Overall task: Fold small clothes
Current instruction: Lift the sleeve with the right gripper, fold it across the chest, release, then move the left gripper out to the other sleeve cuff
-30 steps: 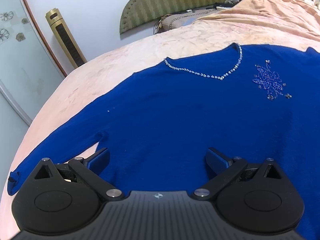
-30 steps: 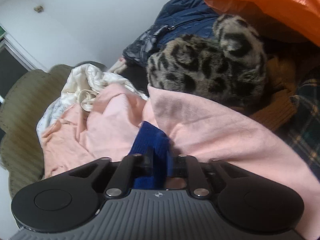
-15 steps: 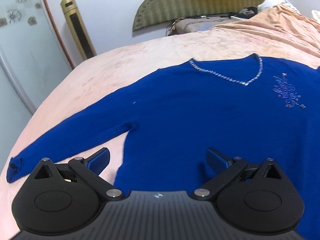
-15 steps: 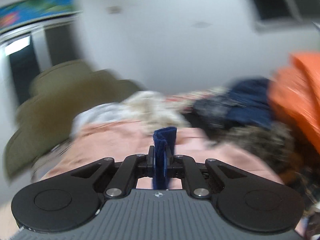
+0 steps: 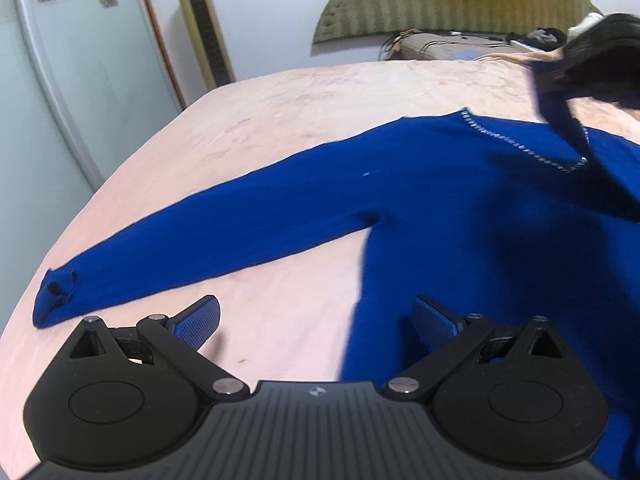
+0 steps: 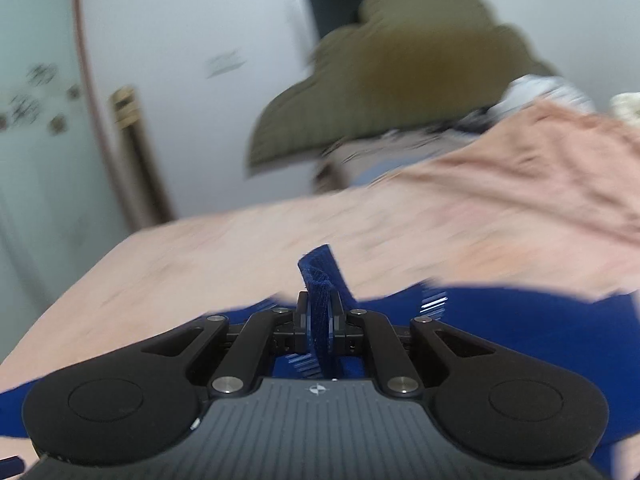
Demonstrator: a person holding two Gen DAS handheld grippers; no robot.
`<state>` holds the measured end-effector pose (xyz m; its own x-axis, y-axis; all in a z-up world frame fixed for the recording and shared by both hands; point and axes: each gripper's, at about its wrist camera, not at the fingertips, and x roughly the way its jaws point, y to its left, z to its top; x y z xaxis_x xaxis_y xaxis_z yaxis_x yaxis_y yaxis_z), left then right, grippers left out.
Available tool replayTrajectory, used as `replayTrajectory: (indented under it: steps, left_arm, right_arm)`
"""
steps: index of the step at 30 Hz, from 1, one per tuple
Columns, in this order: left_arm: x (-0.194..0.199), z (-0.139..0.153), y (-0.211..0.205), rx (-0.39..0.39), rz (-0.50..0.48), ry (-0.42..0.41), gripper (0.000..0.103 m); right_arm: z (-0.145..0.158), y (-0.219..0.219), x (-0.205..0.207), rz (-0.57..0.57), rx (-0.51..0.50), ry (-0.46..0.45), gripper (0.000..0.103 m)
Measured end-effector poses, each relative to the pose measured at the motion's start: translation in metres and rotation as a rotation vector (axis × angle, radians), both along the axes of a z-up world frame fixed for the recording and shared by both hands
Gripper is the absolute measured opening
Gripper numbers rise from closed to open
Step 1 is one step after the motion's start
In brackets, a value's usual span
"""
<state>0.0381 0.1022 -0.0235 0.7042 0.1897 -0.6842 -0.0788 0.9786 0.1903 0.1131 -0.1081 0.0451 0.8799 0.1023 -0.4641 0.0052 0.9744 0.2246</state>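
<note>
A royal-blue sweater (image 5: pixel 460 200) with a beaded V-neck lies flat on the pink bedspread (image 5: pixel 280 112). Its one sleeve stretches out to the left, with the cuff (image 5: pixel 54 294) near the bed's edge. My left gripper (image 5: pixel 316 318) hovers open over the sweater's side edge below the armpit, with nothing between its blue pads. My right gripper (image 6: pixel 319 316) is shut on the other sleeve's cuff (image 6: pixel 320 276), which sticks up between the jaws. In the left wrist view that gripper (image 5: pixel 560 80) appears blurred at the upper right, with the lifted sleeve hanging from it over the neckline.
An olive padded headboard (image 5: pixel 460 0) and a pillow stand at the far end of the bed. A gold tower unit (image 5: pixel 204 24) and a frosted glass door (image 5: pixel 60 80) line the wall to the left. A crumpled peach blanket (image 6: pixel 540 160) lies at the right.
The right gripper has swung fast from the clothes pile at the bed's side to above the sweater, carrying the sleeve cuff. The left gripper has slid left toward the sweater's side edge, still open.
</note>
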Motion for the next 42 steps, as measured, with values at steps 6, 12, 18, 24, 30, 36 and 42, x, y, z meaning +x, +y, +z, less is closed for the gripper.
replayTrajectory:
  steps: [6,12,18,24,30,36,42]
  left_arm:
    - [0.002,-0.006,0.024,-0.039,0.052,0.028,0.103]
    - [-0.001,-0.007,0.036,-0.051,0.076,0.032,0.103]
    - [0.002,-0.008,0.046,-0.068,0.120,0.049,0.103]
    - [0.001,-0.005,0.055,-0.089,0.134,0.061,0.103]
    - [0.003,-0.003,0.096,-0.036,0.260,0.041,0.103]
    - [0.011,-0.011,0.184,-0.077,0.517,0.057,0.103]
    - [0.018,-0.013,0.254,0.186,0.704,0.073,0.103]
  right_arm:
    - [-0.021,0.087,0.018,0.117,-0.017,0.060,0.011]
    - [-0.051,0.099,0.035,0.166,0.020,0.227,0.021]
    - [-0.039,0.077,-0.003,0.143,0.137,0.165,0.043]
    - [-0.053,0.082,-0.005,0.177,0.107,0.290,0.051]
    - [-0.013,0.082,-0.060,0.227,0.073,0.176,0.066]
    - [0.005,0.067,-0.110,0.201,-0.059,0.091,0.078]
    - [0.004,0.044,-0.125,0.179,-0.012,0.087,0.085]
